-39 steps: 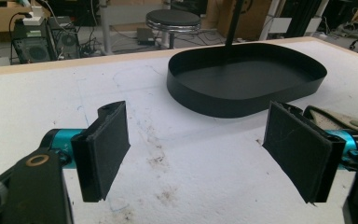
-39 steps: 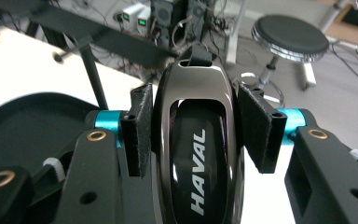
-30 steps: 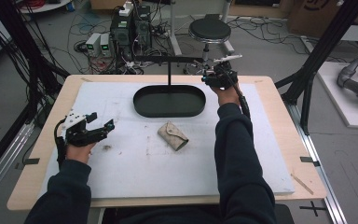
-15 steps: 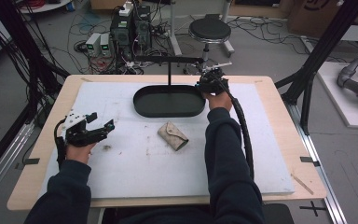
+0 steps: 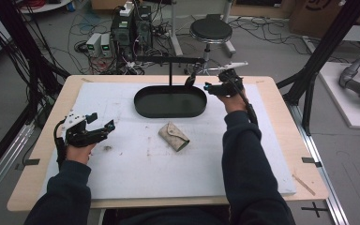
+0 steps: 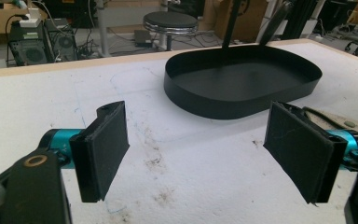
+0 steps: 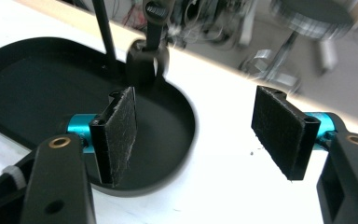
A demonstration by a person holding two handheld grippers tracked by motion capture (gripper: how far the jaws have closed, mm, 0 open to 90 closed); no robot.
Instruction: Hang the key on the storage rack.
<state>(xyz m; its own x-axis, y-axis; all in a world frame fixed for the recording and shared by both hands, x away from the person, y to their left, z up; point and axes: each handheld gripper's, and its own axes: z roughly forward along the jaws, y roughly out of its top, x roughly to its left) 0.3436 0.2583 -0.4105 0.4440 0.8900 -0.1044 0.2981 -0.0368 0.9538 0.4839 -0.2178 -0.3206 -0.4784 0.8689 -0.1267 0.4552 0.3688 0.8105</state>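
Note:
A black oval tray (image 5: pixel 168 107) sits at the back middle of the white mat. A thin post (image 5: pixel 170 72) rises from it to a crossbar, and a black clip (image 5: pixel 190 80) hangs off the bar's right end. A beige pouch (image 5: pixel 174 136) lies flat in front of the tray. My right gripper (image 5: pixel 212 80) hovers open at the tray's right end, just right of the clip; its own view shows the clip (image 7: pixel 144 60) beyond the left jaw. My left gripper (image 5: pixel 102 121) rests open and holding nothing at the mat's left, facing the tray (image 6: pixel 242 88).
The white mat (image 5: pixel 122 173) covers most of the wooden table (image 5: pixel 281 101) and has dirty smudges near my left hand. A stool (image 5: pixel 211 30), computers and cables stand on the floor behind the table. Black frame posts (image 5: pixel 321 56) flank it.
My right gripper has shifted slightly left and nearer, up to the tray's right end and the hanging clip. The left gripper and the pouch have stayed still.

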